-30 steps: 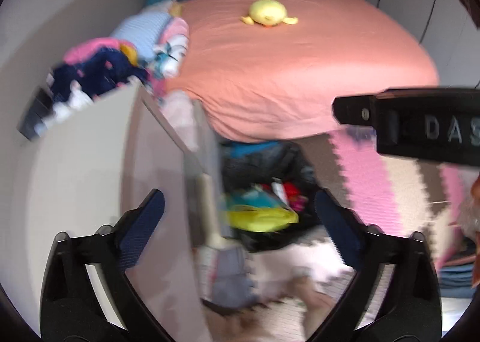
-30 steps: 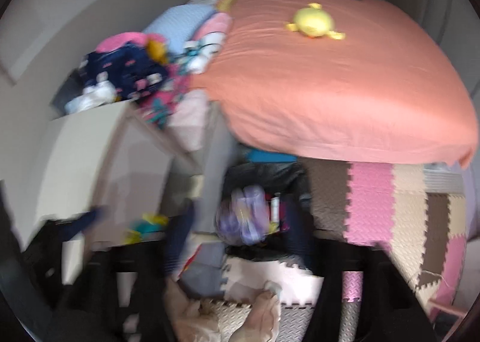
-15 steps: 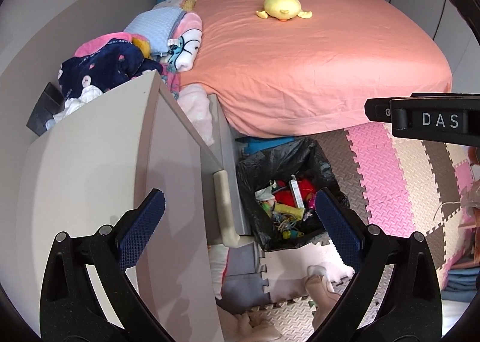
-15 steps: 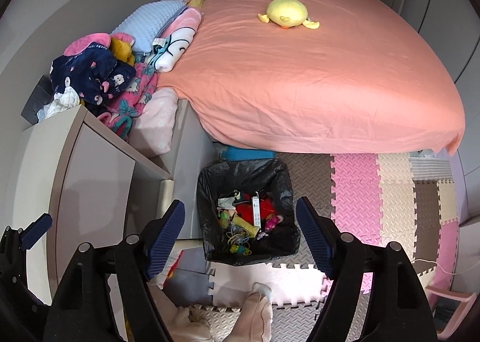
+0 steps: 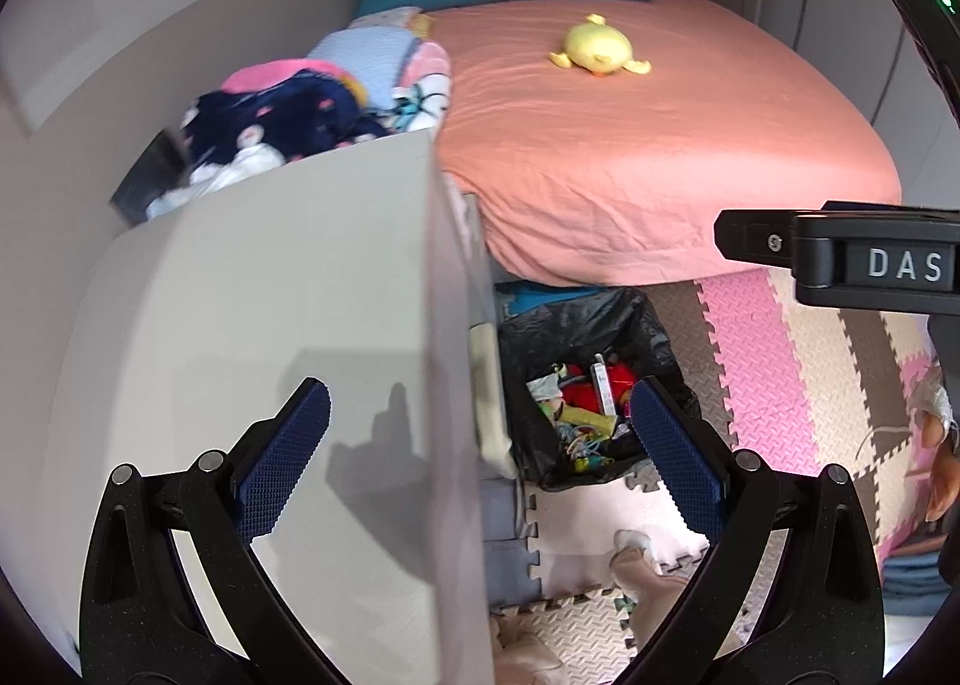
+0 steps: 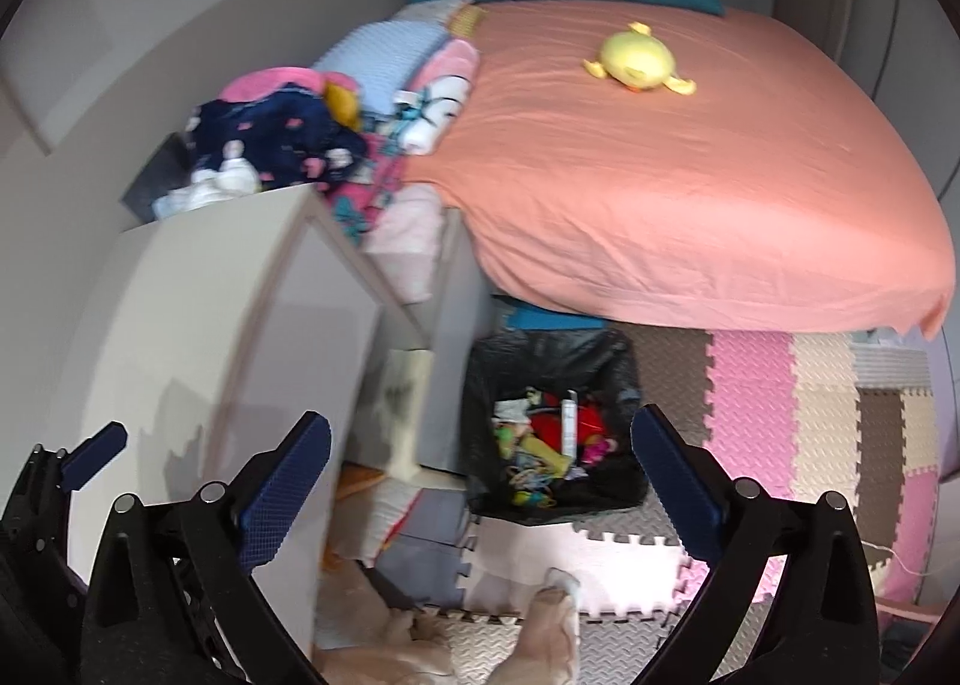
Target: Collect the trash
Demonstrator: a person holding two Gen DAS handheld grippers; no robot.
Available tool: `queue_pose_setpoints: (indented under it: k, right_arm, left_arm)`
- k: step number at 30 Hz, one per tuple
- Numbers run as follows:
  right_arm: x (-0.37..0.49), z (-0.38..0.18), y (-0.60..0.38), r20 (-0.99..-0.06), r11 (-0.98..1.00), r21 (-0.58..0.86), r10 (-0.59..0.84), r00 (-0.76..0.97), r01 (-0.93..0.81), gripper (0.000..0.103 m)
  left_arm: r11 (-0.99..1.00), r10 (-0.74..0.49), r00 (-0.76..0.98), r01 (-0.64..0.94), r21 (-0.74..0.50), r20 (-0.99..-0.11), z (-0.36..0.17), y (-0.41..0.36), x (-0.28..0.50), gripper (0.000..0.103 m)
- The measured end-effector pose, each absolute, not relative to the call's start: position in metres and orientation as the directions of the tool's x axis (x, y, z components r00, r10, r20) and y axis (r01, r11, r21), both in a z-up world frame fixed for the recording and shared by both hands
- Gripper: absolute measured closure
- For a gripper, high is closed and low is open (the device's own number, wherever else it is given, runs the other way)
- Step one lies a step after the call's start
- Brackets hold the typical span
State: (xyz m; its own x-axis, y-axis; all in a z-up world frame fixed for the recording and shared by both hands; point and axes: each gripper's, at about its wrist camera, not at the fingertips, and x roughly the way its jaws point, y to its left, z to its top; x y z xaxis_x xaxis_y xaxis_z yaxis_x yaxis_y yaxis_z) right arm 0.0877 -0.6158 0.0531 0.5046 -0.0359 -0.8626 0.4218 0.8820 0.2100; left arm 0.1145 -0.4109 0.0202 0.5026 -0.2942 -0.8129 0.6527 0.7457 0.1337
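A bin lined with a black bag stands on the floor between the white cabinet and the bed. It holds mixed colourful trash. My left gripper is open and empty, held high above the cabinet's edge. My right gripper is open and empty, high above the bin. The right gripper's body shows at the right of the left wrist view. The left gripper's fingertip shows at the left of the right wrist view.
A white cabinet fills the left. A bed with a salmon sheet carries a yellow plush toy. Clothes pile behind the cabinet. Foam puzzle mats cover the floor. The person's feet show below.
One second ago the right gripper held a purple item over the bin; now it is open and empty. Both views have since shifted left, toward the cabinet.
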Motion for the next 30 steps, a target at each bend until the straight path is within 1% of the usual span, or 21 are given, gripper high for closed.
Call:
queue_pose_setpoints:
  k: [5, 12, 20, 30]
  right_arm:
    - [0.087, 0.069, -0.564, -0.843, 0.909, 0.243, 0.025, 0.537, 0.34, 0.003]
    - [0.085, 0.078, -0.472, -0.838, 0.942, 0.248, 0.093, 0.538, 0.224, 0.003]
    - [0.083, 0.077, -0.371, -0.847, 0.967, 0.233, 0.147, 0.511, 0.108, 0.003]
    - [0.068, 0.068, -0.265, -0.847, 0.979, 0.205, 0.172, 0.503, 0.011, 0.003]
  left_arm:
    - [0.803, -0.304, 0.515, 0.591, 0.075, -0.802, 0.028, -0.35, 0.107, 0.006]
    - [0.869, -0.277, 0.539, 0.494, 0.032, -0.795, 0.028, -0.261, 0.093, 0.006]
    - [0.927, -0.214, 0.561, 0.375, 0.015, -0.8, 0.017, -0.161, 0.071, 0.006]
    - [0.976, -0.128, 0.583, 0.216, 0.001, -0.803, 0.013, -0.033, 0.044, 0.006]
